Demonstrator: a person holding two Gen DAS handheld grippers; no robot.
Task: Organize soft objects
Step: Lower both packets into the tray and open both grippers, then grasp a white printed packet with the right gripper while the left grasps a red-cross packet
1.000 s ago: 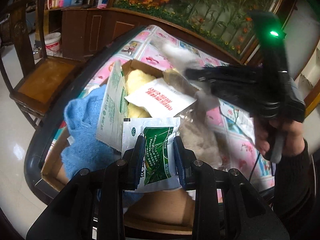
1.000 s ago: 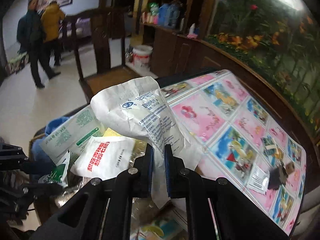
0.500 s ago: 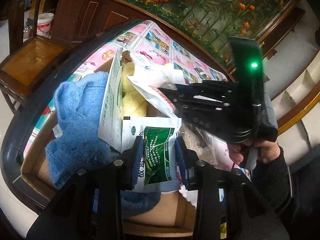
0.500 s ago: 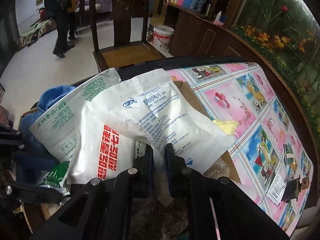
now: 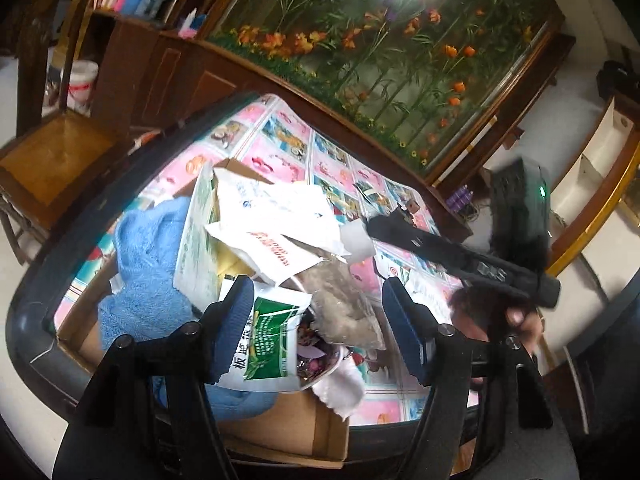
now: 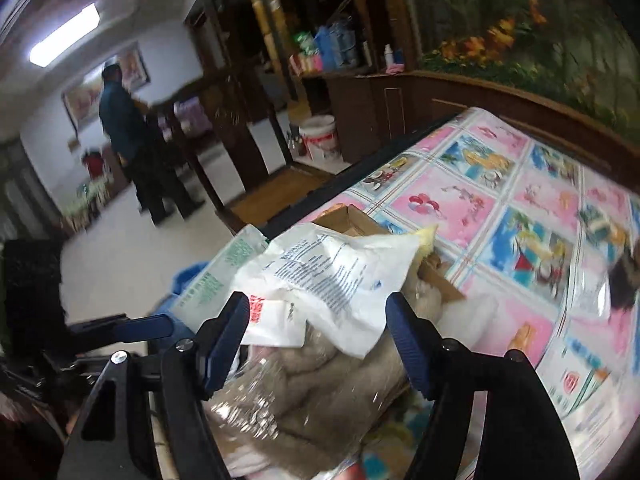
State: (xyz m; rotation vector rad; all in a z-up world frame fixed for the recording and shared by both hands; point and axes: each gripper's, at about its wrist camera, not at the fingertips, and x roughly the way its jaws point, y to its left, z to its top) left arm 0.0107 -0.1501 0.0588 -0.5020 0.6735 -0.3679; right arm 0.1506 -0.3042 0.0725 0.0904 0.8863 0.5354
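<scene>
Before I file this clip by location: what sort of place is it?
Probably a home dining or living room: a dark-rimmed table under a pink picture-print tablecloth, a carved wooden chair, a dark wooden cabinet holding bottles, and a framed flower mural on the wall.

A home: wooden chair (image 5: 52, 148), cabinet (image 5: 160, 76), flowered oilcloth table (image 5: 280, 148).
</scene>
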